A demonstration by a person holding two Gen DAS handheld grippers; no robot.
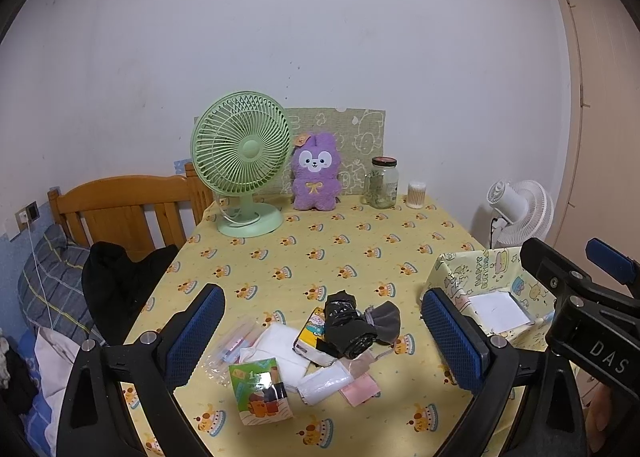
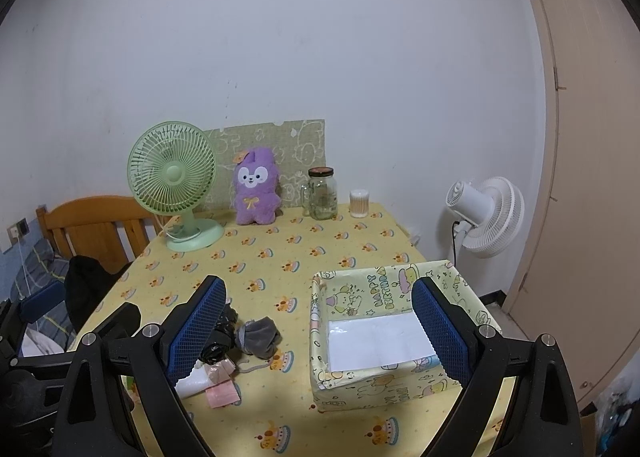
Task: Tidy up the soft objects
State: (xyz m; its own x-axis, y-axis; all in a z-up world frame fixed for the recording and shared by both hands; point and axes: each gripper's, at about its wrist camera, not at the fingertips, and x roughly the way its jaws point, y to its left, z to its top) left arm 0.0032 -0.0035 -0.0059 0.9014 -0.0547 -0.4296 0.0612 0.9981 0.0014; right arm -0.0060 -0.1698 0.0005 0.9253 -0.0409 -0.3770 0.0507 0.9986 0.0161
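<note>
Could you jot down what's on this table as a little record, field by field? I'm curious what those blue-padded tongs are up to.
Table cover: yellow cloth with cake print
Soft pile: packets, a black bag and a grey cloth, near the front left
Box: paper-wrapped box at front right, open, white sheet inside
Back row: green fan, purple plush toy, glass jar, cotton swabs
Left tongs: open, above the pile, holding nothing
Right tongs: open, between pile and box, holding nothing
</note>
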